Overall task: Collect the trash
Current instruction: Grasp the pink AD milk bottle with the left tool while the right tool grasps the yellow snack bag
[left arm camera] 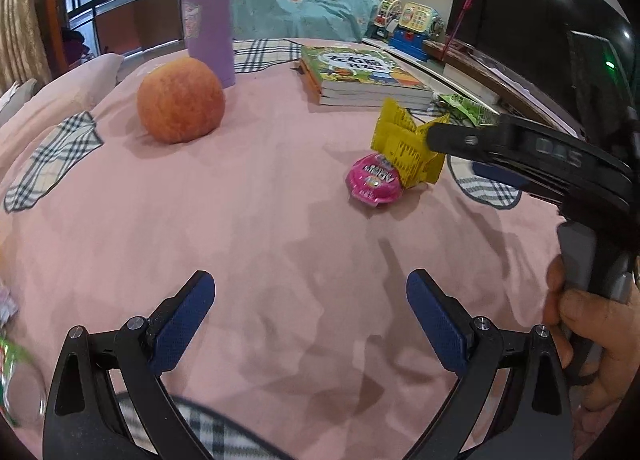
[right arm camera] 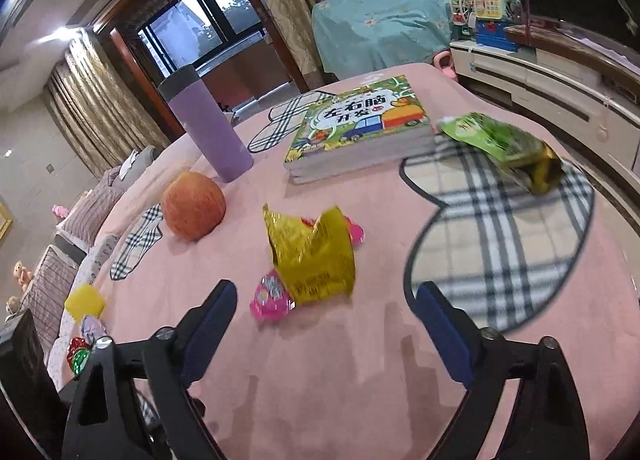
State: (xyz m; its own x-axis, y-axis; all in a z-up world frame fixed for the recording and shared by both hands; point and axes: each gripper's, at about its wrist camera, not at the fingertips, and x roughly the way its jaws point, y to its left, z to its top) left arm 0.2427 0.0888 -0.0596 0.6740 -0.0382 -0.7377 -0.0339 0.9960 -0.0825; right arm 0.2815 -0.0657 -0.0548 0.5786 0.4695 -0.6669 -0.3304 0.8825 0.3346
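Note:
A crumpled yellow wrapper [left arm camera: 404, 148] lies on the pink bedspread [left arm camera: 240, 220], resting on a pink wrapper [left arm camera: 374, 182]. Both show in the right wrist view, the yellow wrapper [right arm camera: 312, 260] over the pink wrapper [right arm camera: 270, 298]. A green wrapper [right arm camera: 500, 144] lies to the right on a plaid patch, and shows small in the left wrist view [left arm camera: 468, 108]. My left gripper [left arm camera: 310, 308] is open and empty, low over the bedspread. My right gripper [right arm camera: 326, 320] is open and empty, just short of the yellow wrapper. Its body [left arm camera: 532, 164] shows at the right of the left wrist view.
An apple [right arm camera: 194, 212], a purple bottle [right arm camera: 208, 132] and a stack of books [right arm camera: 360, 128] stand on the bedspread. More small wrappers [right arm camera: 80, 348] lie at the far left. A white cabinet [right arm camera: 560, 88] with toys runs along the right.

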